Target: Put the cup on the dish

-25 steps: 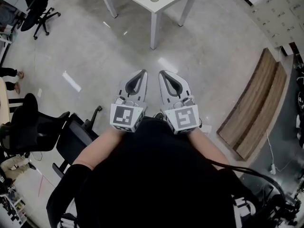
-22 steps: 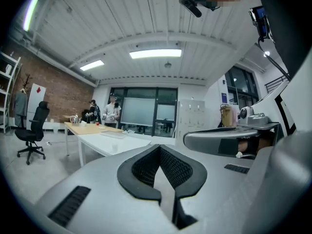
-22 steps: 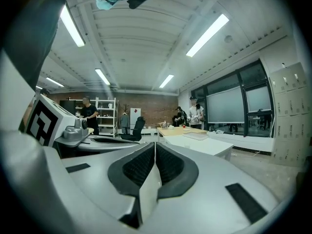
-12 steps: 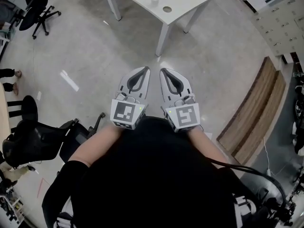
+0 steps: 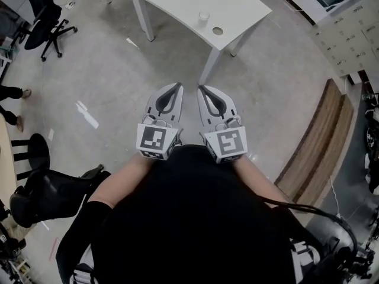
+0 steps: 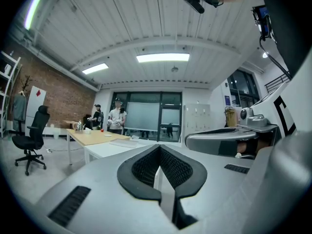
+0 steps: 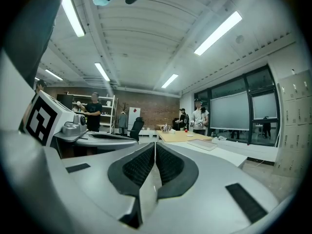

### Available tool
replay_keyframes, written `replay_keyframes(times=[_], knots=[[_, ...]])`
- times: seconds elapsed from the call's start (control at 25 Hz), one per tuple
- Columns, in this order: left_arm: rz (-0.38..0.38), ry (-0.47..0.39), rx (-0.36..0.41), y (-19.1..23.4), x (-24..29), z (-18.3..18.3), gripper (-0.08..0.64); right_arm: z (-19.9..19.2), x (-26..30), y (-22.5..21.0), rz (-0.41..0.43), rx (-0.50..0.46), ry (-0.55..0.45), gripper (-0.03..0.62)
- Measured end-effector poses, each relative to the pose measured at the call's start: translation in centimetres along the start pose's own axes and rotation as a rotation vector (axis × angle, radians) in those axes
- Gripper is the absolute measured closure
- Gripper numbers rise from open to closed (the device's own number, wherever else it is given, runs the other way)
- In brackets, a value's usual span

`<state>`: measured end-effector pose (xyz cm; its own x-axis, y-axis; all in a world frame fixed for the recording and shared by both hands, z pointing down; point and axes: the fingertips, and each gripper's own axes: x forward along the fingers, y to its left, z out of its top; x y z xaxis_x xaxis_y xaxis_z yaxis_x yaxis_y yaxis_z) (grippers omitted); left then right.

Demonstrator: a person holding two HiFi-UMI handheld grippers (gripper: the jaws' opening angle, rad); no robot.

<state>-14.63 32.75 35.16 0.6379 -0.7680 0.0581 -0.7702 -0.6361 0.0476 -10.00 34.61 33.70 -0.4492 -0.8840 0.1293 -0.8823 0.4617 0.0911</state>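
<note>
A small clear cup (image 5: 204, 16) stands on the white table (image 5: 177, 5) at the top of the head view. Just right of it lies a small round dish (image 5: 218, 31), near the table's corner. My left gripper (image 5: 175, 87) and right gripper (image 5: 202, 90) are held side by side over the bare floor, well short of the table. Both are shut with nothing between the jaws. The left gripper view has its closed jaws (image 6: 159, 148) pointing level at the white table (image 6: 109, 148). The right gripper's jaws (image 7: 154, 145) also meet.
Black office chairs (image 5: 44, 19) stand at the left, another (image 5: 47, 191) close by my left side. A wooden bench (image 5: 314, 144) and lockers (image 5: 349, 34) line the right. People (image 6: 117, 117) stand by a wooden table (image 6: 92, 136) farther back.
The white table with cup and dish has slid down and right in the head view, closer to me. Both grippers keep their pose and stay shut; the chairs at left drifted down.
</note>
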Motion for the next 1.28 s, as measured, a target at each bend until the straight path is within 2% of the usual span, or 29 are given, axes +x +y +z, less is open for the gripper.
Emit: replay_keyframes(times=[0.36, 0.6, 0.92, 1.12, 1.28], knots=[[-0.046, 0.002, -0.017, 1.6, 1.2, -0.4, 0.552, -0.1, 2.0, -0.7, -0.039, 0.002, 0.01, 0.578], [-0.018, 0.029, -0.042, 3.2, 1.6, -1.0, 0.552, -0.5, 3.5, -1.2, -0.045, 0.024, 0.021, 0.578], [0.033, 0.042, -0.037, 5.5, 3.5, -1.4, 0.552, -1.0, 7.1, -3.2, -0.024, 0.048, 0.031, 0.578], [0.045, 0.066, -0.063, 6.4, 6.0, -2.5, 0.552, -2.2, 8.7, -4.2, 0.004, 0.06, 0.071, 0.578], [0.039, 0.079, -0.07, 6.7, 8.6, -3.1, 0.552, -3.7, 9.7, -6.9, -0.011, 0.059, 0.103, 0.578]])
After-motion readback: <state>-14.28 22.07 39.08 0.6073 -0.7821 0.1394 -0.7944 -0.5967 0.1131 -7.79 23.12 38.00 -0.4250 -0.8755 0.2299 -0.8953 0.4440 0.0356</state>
